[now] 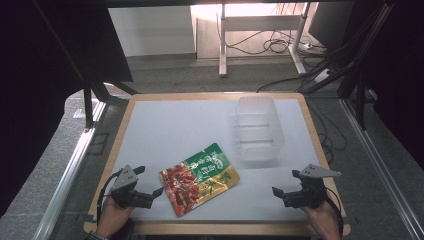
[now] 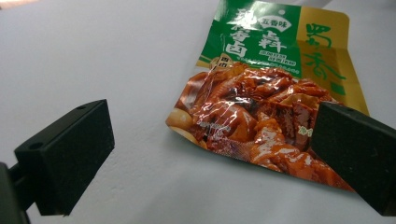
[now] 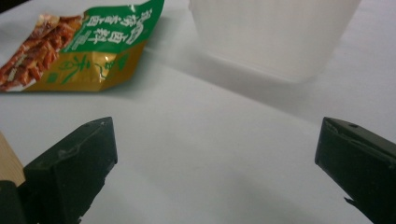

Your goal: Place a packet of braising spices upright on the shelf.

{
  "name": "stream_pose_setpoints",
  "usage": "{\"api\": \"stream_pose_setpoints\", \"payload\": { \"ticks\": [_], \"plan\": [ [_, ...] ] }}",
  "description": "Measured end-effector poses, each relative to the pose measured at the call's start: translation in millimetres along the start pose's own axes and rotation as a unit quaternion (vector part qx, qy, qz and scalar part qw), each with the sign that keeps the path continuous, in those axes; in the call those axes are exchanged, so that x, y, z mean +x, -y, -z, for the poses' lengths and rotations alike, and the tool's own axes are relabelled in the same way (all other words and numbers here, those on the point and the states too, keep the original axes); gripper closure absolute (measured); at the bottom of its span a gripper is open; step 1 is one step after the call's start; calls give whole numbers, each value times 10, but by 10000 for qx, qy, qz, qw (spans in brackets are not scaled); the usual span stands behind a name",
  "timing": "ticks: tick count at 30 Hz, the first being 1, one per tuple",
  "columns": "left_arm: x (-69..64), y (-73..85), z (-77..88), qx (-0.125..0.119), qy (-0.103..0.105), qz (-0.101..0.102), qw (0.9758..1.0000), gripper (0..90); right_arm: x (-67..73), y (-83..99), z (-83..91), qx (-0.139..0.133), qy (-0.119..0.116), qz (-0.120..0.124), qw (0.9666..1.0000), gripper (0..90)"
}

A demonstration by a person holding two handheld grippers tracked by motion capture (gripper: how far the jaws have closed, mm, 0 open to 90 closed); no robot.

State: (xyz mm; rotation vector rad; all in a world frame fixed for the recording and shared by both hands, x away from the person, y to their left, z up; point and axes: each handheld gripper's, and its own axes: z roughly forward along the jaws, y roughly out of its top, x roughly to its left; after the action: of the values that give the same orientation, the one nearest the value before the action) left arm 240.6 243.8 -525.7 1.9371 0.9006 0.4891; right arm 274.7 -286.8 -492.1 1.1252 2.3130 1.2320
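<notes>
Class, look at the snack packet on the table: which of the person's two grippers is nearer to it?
Left. The left gripper sits open right beside the snack packet, almost at its near corner. The right gripper is open too, well off to the packet's other side.

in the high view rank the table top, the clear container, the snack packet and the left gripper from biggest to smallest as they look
1. Table top, by far the largest.
2. Snack packet and clear container: close in apparent area, and the container lies farther from the camera, so I won't rank them.
3. Left gripper, the smallest.
</notes>
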Motion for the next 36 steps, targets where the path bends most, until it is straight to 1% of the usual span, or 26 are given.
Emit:
{"api": "stream_pose_setpoints", "payload": {
  "ticks": [1, 3, 5, 6, 8, 9, 10, 13, 15, 21, 24, 25, 26, 28, 36],
  "plan": [
    [0, 0, 1, -10, 1, 0, 10000, 0, 4, 4, -1, 31, 28, 47, 10000, 0],
    [-4, -7, 10, -33, -13, 45, 10000, 0, 6, 12, 3, 5, 47, 90, 9999, 0],
    [-2, -8, 13, -41, -4, 57, 10000, 0, 3, 12, 8, -15, 40, 84, 10000, 0],
    [-1, -8, 15, -40, -20, 66, 10000, 0, -4, 14, 14, -51, 35, 103, 9999, 0],
    [2, -5, 15, -12, -71, 62, 10000, 0, -17, 14, 20, -111, 100, 114, 9998, 0],
    [4, -3, 14, -11, -74, 59, 10000, 0, -28, 14, 24, -136, 99, 109, 9998, 0],
    [2, -4, 11, -1, -119, 28, 9999, 0, -46, 19, 24, -140, 115, 65, 9998, 0],
    [-2, -5, 10, -4, -115, 9, 9999, 0, -58, 25, 20, -117, 142, 36, 9998, 0],
    [-10, -3, 2, 6, -156, -51, 9999, 0, -62, 24, 28, -121, 182, 20, 9998, 0],
    [-7, -2, 2, 30, -178, -56, 9998, 0, -58, 22, 30, -142, 232, 32, 9996, 0],
    [-5, -2, 5, 18, -182, -66, 9998, 0, -59, 23, 20, -84, 226, 44, 9997, 0],
    [-6, -2, 4, 28, -182, -67, 9998, 0, -55, 24, 11, -44, 239, 64, 9997, 0],
    [-6, 0, -5, 83, -168, -63, 9998, 0, -52, 23, 6, -34, 243, 74, 9997, 0],
    [-8, 2, -13, 110, -163, -60, 9998, 0, -47, 20, -1, -32, 247, 99, 9996, 0],
    [-12, 1, -16, 139, -159, -66, 9998, 0, -30, 2, -12, -15, 247, 175, 9995, 0]
  ]
}}
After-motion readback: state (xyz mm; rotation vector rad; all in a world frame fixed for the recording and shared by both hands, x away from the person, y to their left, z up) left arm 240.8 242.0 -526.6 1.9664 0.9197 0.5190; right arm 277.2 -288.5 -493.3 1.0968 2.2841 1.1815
